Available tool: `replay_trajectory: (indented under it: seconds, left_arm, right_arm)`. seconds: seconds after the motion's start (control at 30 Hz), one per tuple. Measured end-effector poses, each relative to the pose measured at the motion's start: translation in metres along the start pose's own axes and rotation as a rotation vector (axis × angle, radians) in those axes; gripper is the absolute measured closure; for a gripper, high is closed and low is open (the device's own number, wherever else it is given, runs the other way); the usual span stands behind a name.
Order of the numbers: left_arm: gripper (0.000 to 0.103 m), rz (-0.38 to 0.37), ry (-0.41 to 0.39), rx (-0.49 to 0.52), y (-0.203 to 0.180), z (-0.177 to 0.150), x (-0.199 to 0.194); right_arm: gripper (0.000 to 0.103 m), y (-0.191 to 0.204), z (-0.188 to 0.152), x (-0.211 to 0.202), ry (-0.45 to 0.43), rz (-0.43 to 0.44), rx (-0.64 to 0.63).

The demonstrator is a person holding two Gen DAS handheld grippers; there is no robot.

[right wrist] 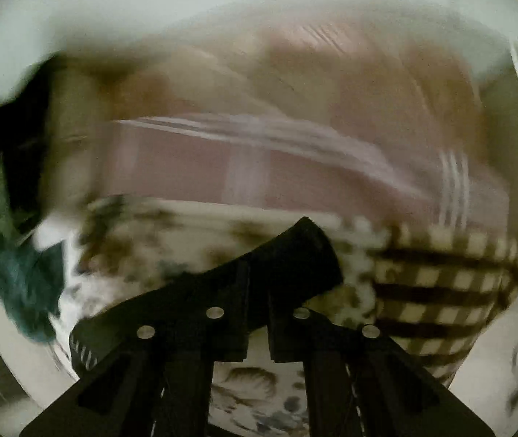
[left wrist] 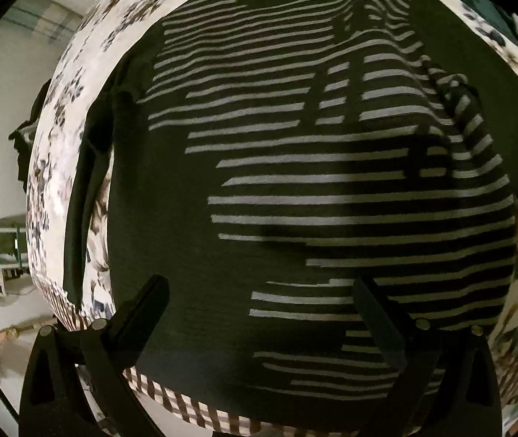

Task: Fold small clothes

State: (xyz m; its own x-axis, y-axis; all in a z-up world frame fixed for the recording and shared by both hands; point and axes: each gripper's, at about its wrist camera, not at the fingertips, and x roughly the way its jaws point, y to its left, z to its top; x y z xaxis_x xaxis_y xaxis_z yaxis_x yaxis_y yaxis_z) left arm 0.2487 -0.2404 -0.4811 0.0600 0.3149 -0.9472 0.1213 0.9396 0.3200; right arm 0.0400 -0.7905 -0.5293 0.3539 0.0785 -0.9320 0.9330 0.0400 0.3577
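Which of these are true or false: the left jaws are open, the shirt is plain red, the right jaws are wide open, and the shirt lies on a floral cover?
1. The left gripper has its jaws open. True.
2. The shirt is plain red. False: it is dark with pale stripes.
3. The right gripper has its jaws wide open. False: they are shut, fingers together.
4. The shirt lies on a floral cover. True.

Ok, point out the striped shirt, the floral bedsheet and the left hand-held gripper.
striped shirt point(left wrist: 295, 167), left wrist view, striped middle.
floral bedsheet point(left wrist: 58, 153), left wrist view, bare patch left of shirt.
left hand-held gripper point(left wrist: 262, 309), left wrist view, between fingertips.
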Motion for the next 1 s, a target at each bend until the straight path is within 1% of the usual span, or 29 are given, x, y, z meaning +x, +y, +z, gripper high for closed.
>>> replay_trajectory:
  seconds: [0.03,0.1,0.13,0.17,0.2,0.23,0.27,0.3,0.33,0.37,0.4,0.43,0.5,0.57,0.63,0.73,0.77,0.8,0.83,0.9,0.93,1.0]
  left_arm:
    - [0.0,0.001,0.002,-0.009,0.003,-0.002,0.001]
    - [0.0,0.004,0.007,-0.024,0.009,-0.006,0.004]
    - [0.0,0.007,0.012,-0.027,0.01,-0.008,0.005]
    - [0.0,0.012,0.017,-0.028,0.012,-0.011,0.007]
    - [0.0,0.014,0.021,-0.027,0.014,-0.013,0.009]
    - [0.0,0.017,0.029,-0.026,0.015,-0.015,0.01]
    - [0.0,0.019,0.032,-0.024,0.016,-0.016,0.011]
    - [0.0,0.021,0.033,-0.02,0.017,-0.018,0.011]
    - [0.0,0.024,0.031,-0.018,0.017,-0.018,0.011]
    - [0.0,0.027,0.029,-0.015,0.018,-0.019,0.011]
    - [0.0,0.03,0.029,-0.012,0.019,-0.019,0.012]
    - [0.0,0.033,0.032,-0.01,0.018,-0.019,0.013]
    - [0.0,0.035,0.035,-0.011,0.02,-0.017,0.015]
    - [0.0,0.037,0.022,-0.018,0.02,-0.015,0.017]
    - [0.0,0.038,0.008,-0.027,0.022,-0.01,0.018]
    - [0.0,0.03,-0.014,-0.048,0.025,0.002,0.023]
    - [0.0,0.025,-0.019,-0.063,0.028,0.006,0.027]
    - [0.0,0.022,-0.021,-0.074,0.03,0.009,0.028]
    - [0.0,0.019,-0.024,-0.089,0.034,0.012,0.031]
    - [0.0,0.01,-0.027,-0.129,0.046,0.015,0.036]
    - [0.0,0.004,-0.026,-0.145,0.051,0.015,0.037]
    - [0.0,-0.01,-0.021,-0.185,0.066,0.013,0.041]
  right_arm:
    - [0.096,0.015,-0.008,-0.019,-0.071,0.04,-0.089]
    - [0.096,0.035,-0.02,-0.043,-0.158,0.082,-0.223]
    - [0.096,0.035,-0.028,-0.049,-0.184,0.075,-0.275]
    - [0.094,0.03,-0.032,-0.047,-0.179,0.042,-0.297]
    - [0.089,0.021,-0.034,-0.033,-0.131,-0.029,-0.304]
    - [0.07,0.005,-0.034,-0.014,-0.053,-0.109,-0.272]
    - [0.059,-0.012,-0.032,-0.002,0.009,-0.132,-0.217]
    - [0.059,-0.034,-0.033,0.01,0.061,-0.098,-0.117]
    - [0.058,-0.053,-0.035,0.017,0.084,-0.054,-0.017]
    - [0.055,-0.065,-0.037,0.02,0.095,-0.01,0.054]
    - [0.054,-0.071,-0.039,0.022,0.093,0.026,0.096]
    - [0.053,-0.079,-0.041,0.025,0.078,0.095,0.151]
    - [0.051,-0.082,-0.04,0.031,0.065,0.2,0.201]
    - [0.05,-0.08,-0.036,0.04,0.039,0.27,0.241]
    - [0.05,-0.076,-0.025,0.049,-0.003,0.294,0.275]
    - [0.05,-0.06,-0.01,0.062,-0.05,0.266,0.298]
    - [0.066,-0.053,-0.003,0.064,-0.06,0.255,0.29]
    - [0.083,-0.042,0.001,0.063,-0.07,0.226,0.261]
    - [0.09,-0.034,0.004,0.059,-0.077,0.201,0.225]
    - [0.09,-0.007,0.01,0.042,-0.12,0.165,0.124]
    - [0.09,-0.002,0.011,0.025,-0.129,0.159,0.078]
    - [0.09,0.036,0.005,-0.001,-0.161,0.155,-0.037]
